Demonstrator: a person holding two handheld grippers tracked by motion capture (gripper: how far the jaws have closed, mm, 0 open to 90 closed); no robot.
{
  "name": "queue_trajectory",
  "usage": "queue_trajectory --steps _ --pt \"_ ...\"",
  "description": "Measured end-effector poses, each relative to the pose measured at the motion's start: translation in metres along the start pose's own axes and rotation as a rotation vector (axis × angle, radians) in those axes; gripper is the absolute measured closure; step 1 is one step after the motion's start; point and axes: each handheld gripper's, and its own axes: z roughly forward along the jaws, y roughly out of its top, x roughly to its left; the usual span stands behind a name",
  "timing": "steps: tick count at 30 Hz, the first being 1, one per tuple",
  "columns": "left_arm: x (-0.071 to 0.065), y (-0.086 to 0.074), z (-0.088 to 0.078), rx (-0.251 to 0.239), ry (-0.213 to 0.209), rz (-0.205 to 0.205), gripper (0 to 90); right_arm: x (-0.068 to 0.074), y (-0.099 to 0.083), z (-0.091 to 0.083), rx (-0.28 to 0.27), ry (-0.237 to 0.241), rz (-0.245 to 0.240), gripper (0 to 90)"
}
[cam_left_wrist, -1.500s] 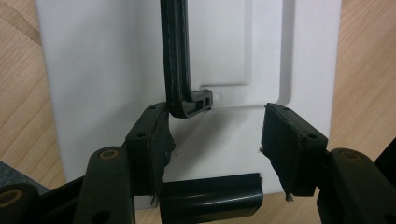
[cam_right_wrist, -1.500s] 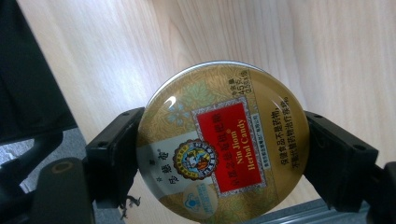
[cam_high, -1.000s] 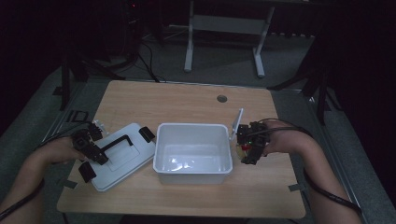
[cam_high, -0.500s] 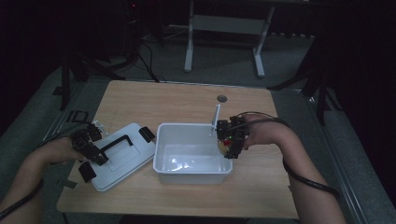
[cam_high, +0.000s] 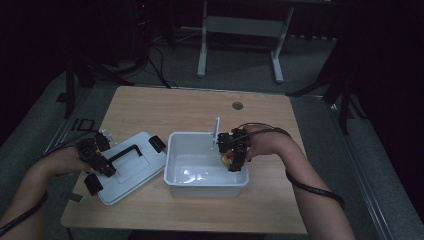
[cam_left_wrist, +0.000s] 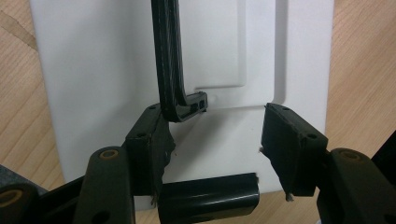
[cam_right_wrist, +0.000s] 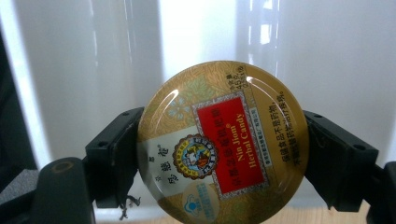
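A white plastic bin (cam_high: 175, 170) stands in the middle of the wooden table. Its white lid (cam_high: 137, 170) lies flat to the left, with a black handle (cam_left_wrist: 168, 60) and black clips. In the right gripper view, my right gripper (cam_right_wrist: 222, 116) is shut on a round gold candy tin (cam_right_wrist: 223, 144) with a red label. In the high view, my right gripper (cam_high: 234, 161) holds the tin (cam_high: 227, 159) inside the right end of the bin. My left gripper (cam_high: 102, 162) hovers over the lid's near end. In the left gripper view, my left gripper (cam_left_wrist: 215, 116) is open, its left jaw beside the handle's end.
The wooden table (cam_high: 200, 110) has bare room behind the bin and a round grommet (cam_high: 237, 106) near its far edge. A black clip (cam_left_wrist: 208, 198) sits at the lid's edge between my left jaws. A metal stand (cam_high: 240, 30) is on the floor beyond.
My right gripper has carried the tin leftward from beside the bin's right wall to over its inside, and lower. The left gripper and the lid have stayed put.
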Motion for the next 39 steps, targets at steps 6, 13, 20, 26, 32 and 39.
queue_trajectory --steps 6,13,20,26,32,39 --pt "0.000 -0.001 0.001 0.002 -0.002 -0.002 41.6 -0.004 0.003 0.016 0.021 0.003 0.008 20.1" --pt "0.001 -0.001 0.002 0.004 -0.002 -0.001 41.6 -0.005 0.007 0.037 0.050 0.007 -0.003 20.1" --pt "0.001 0.000 0.003 0.004 -0.005 0.001 41.6 -0.007 0.014 0.050 0.063 0.013 0.020 20.0" --pt "0.001 -0.001 0.005 0.006 -0.007 0.000 41.6 -0.010 0.016 0.059 0.082 -0.003 0.037 20.0" --pt "0.001 -0.001 0.004 0.006 -0.005 0.006 41.6 -0.012 0.017 0.060 0.090 -0.002 0.046 20.0" --pt "0.001 -0.001 0.003 0.004 -0.004 0.006 41.6 -0.011 0.019 0.074 0.134 -0.027 0.042 20.0"
